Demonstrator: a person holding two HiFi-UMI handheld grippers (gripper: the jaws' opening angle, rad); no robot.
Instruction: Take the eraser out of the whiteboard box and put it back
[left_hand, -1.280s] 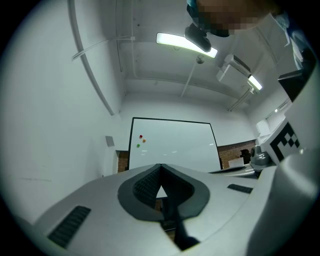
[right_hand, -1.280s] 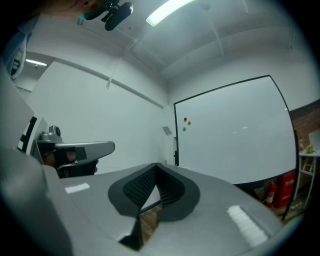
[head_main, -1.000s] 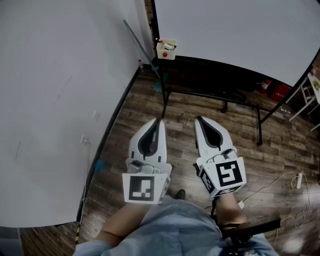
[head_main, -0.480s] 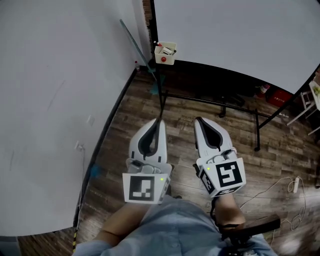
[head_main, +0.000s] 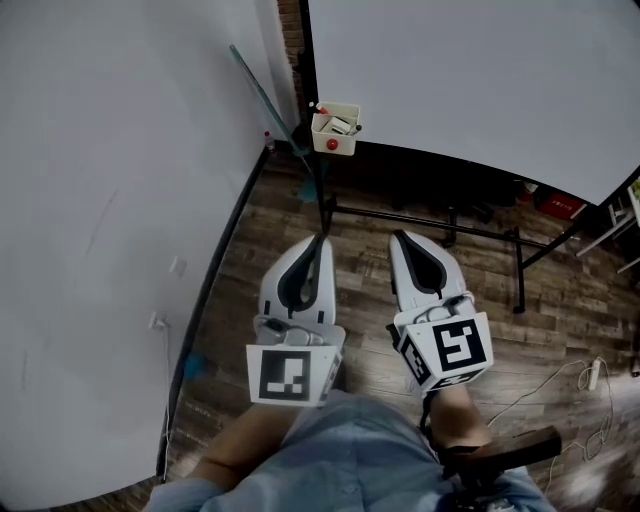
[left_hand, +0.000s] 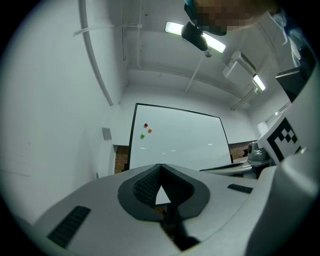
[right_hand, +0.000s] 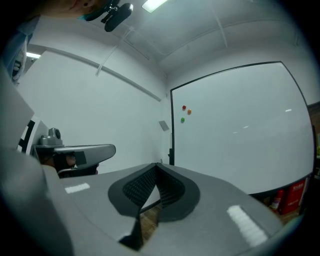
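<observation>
**Both jaws shut and empty, the box well ahead**

Our left gripper (left_hand: 160, 169) has its jaws pressed together with nothing between them. Our right gripper (right_hand: 156, 167) is the same, tip meeting tip. They point side by side toward the whiteboard (head_main: 470, 70). The whiteboard box (head_main: 333, 132) hangs at the board's lower left corner, well apart from both grippers. A pale block lying in its open top is, we judge, the eraser (head_main: 340, 124), so it sits in the box untouched.

We read the step in hand as the approach. To do it well, we should come up to that corner squarely and spread one gripper's jaws before they reach the box's rim. Then we should come down from above, so the pads take the eraser by its sides without knocking the box.

Only the head view shows the box and what lies in it. In both gripper views the jaws themselves cover that corner. Those views do show three coloured magnets (left_hand: 145, 130) high near the board's left edge, which the head view cuts off.
</observation>
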